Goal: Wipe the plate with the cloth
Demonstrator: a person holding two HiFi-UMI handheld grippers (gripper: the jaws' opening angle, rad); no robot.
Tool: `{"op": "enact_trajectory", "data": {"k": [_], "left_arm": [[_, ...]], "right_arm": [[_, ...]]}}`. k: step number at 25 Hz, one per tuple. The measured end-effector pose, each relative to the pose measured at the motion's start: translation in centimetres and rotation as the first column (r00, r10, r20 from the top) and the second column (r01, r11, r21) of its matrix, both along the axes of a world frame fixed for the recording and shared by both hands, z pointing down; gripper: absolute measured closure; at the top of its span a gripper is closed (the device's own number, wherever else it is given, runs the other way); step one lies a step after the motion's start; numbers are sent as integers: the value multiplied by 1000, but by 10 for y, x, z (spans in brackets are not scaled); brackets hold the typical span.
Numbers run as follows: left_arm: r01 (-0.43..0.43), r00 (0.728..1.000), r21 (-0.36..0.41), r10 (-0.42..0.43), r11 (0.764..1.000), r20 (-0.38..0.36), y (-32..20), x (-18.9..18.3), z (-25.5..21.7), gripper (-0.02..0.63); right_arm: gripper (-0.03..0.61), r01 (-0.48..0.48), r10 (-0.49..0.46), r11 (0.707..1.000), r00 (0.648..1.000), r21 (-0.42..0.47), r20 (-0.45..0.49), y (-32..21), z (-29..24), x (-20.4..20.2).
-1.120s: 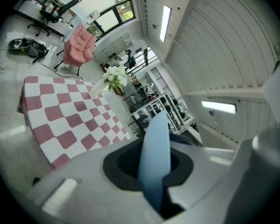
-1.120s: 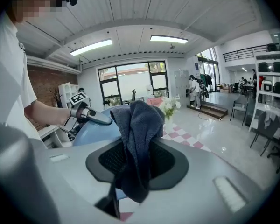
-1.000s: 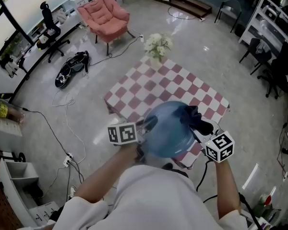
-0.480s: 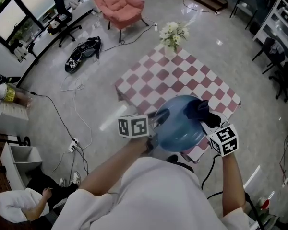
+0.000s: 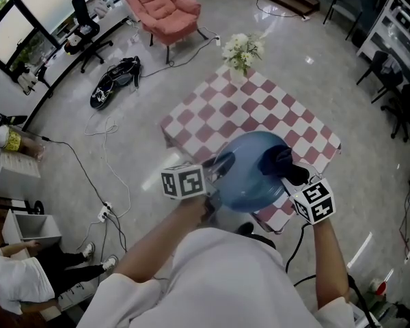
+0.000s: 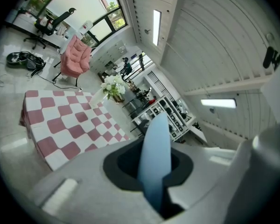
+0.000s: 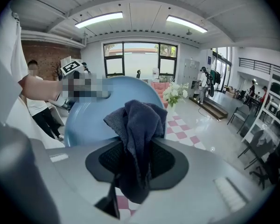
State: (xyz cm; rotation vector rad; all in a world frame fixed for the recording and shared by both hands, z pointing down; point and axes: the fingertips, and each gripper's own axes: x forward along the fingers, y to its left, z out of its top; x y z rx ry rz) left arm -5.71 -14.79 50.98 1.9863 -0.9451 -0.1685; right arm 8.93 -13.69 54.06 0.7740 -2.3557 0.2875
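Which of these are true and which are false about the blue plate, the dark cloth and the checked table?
1. The left gripper is shut on the rim of the round light-blue plate. True.
2. The right gripper is empty. False: it is shut on the dark blue cloth.
3. The plate lies flat on the red-and-white checked table. False: it is held up in the air above the table.
4. A bunch of white flowers stands at the table's far corner. True.
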Motion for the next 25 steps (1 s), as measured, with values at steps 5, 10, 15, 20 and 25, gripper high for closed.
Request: {"op": "enact_trajectory", "data": {"k": [5,10,15,20,25], "left_arm": [[22,1000,25,-22,999,-9,-7,-7,-7,578],[58,998,49,-56,997,-32,-13,-15,-12,578],[96,994,80,-91,992,-63,-15,-21,-17,578],[127,990,102,-119,987,-79,-17,-27,-23,577],[136,989,111,-128,985,-73,-17,-30,-26,577]], "right_arm": [[445,3,-3,1000,1000,-29,14,9,7,-4],[445,10,-8,998,999,-56,32,17,13,-11],[445,7,-1,996,997,-90,72,27,14,-20],[445,27,-13,992,994,-125,107,40,18,-35],[445,56,-40,987,993,-148,112,50,20,-48]]}}
